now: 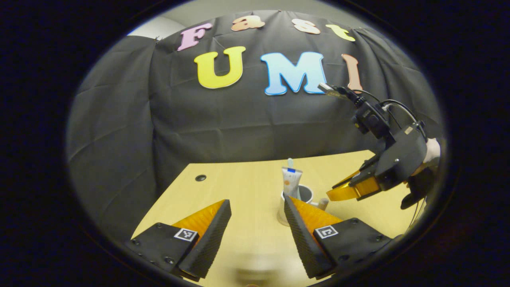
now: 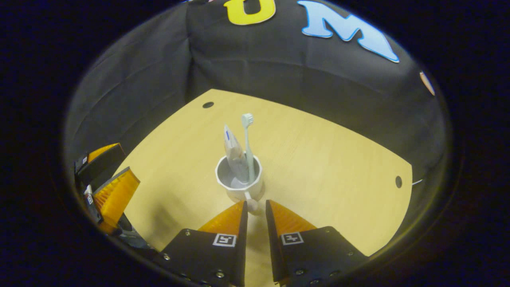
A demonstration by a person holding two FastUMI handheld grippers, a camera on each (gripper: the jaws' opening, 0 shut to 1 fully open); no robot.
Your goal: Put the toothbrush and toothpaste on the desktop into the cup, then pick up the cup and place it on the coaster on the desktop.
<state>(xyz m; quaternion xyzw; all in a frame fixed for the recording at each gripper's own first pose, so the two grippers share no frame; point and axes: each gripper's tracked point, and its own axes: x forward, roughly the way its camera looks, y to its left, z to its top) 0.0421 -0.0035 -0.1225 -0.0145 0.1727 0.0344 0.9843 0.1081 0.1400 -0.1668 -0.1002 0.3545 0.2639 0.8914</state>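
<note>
Cup upright on the counter, holding toothbrush and toothpaste. Right claw nearly closed, fingers flanking the cup's handle; left claw spread, holding nothing.

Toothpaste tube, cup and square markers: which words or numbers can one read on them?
toothpaste tube: coloured printing, too blurred to read.
cup: no text visible.
square markers: black-and-white patterns, no letters or numbers.
</note>
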